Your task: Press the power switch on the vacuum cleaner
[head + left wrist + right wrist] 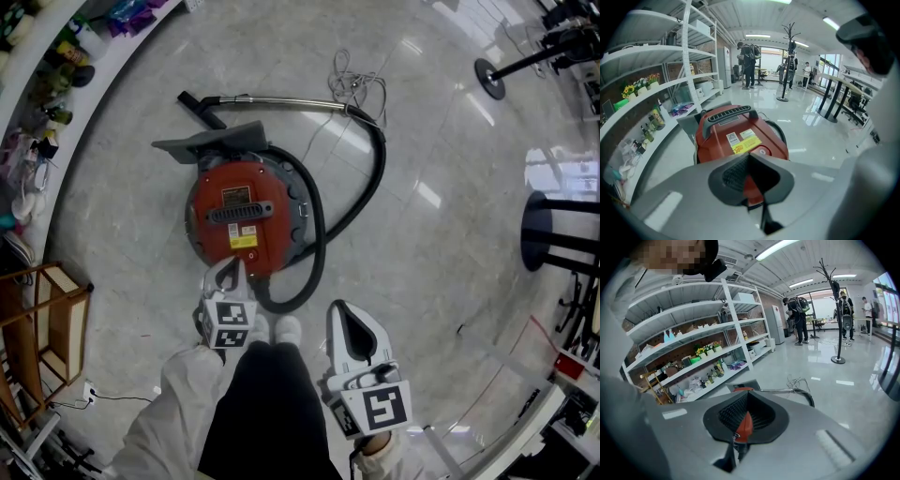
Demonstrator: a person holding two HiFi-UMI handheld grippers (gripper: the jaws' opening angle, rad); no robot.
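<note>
1. The red vacuum cleaner [246, 217] lies on the pale polished floor [441, 281] at centre-left of the head view. Its black hose [319, 234] loops round its right side and runs up to the metal wand [281, 98] near the top.
2. The left hand-held gripper [232, 270] has its jaws pressed together with nothing between them. Its tip is over the near edge of the canister.
3. In the left gripper view a round button ringed in white, probably the power switch [762, 151], sits just beyond the closed tip, below the yellow label [746, 144].
4. The right hand-held gripper [345, 311] is also closed and empty, at lower centre-right, clear of the machine.
5. The canister looks rigid and fairly heavy, so it should stay put under a push. No hold is needed, only a firm straight press on the switch with the closed tip. The glossy shell could let the tip slide off.
</note>
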